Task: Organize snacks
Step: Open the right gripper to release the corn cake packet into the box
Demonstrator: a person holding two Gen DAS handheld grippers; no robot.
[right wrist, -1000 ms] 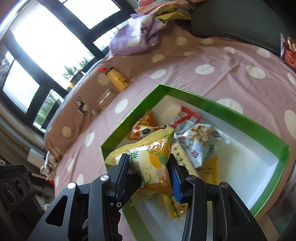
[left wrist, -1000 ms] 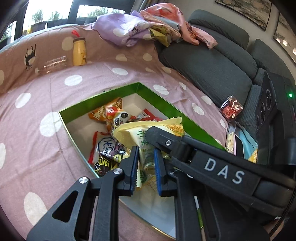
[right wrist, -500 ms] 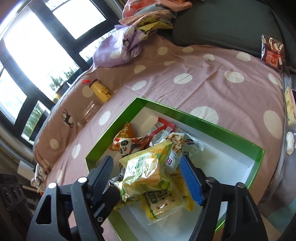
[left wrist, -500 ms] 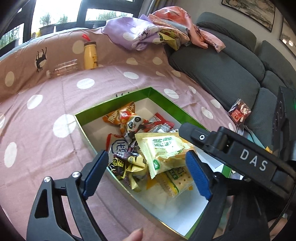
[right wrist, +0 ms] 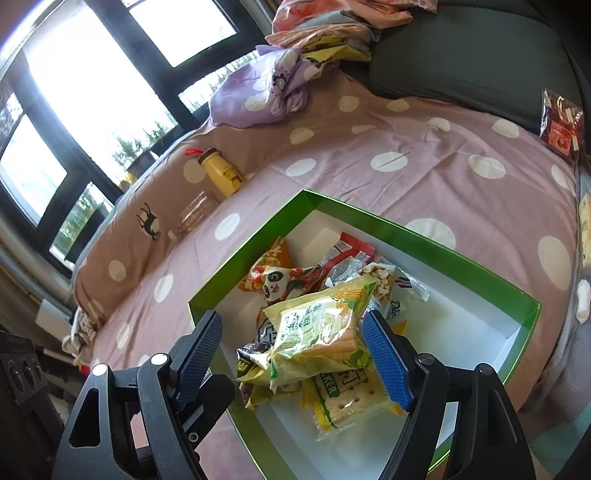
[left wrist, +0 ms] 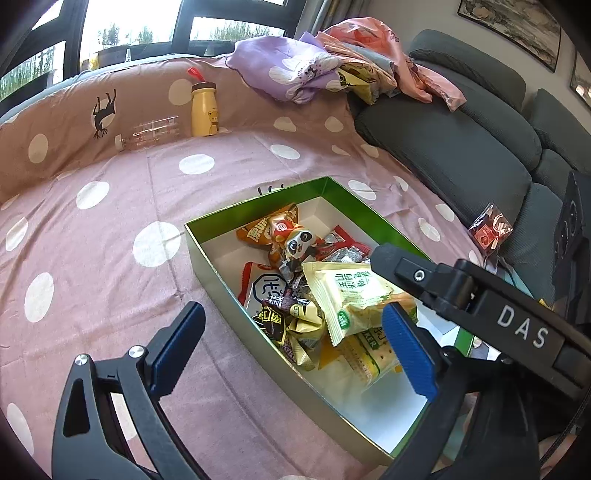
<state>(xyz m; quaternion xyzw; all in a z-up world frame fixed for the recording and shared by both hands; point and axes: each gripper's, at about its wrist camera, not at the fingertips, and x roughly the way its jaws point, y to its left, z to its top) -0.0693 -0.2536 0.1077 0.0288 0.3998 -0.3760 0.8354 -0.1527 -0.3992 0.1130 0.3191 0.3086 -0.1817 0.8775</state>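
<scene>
Both claws now spread (previously clamped), corn packet (right wrist: 317,328) dropped into box (right wrist: 369,225)

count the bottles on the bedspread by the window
2: an upright yellow bottle with a bear print against the raised brown edge, and a clear plastic bottle lying on its side just left of it.

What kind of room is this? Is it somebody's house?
Most likely a living room at home. There is a grey sofa, a big window looking out on trees, framed pictures on the wall, and a heap of clothes on the polka-dot cover.
</scene>
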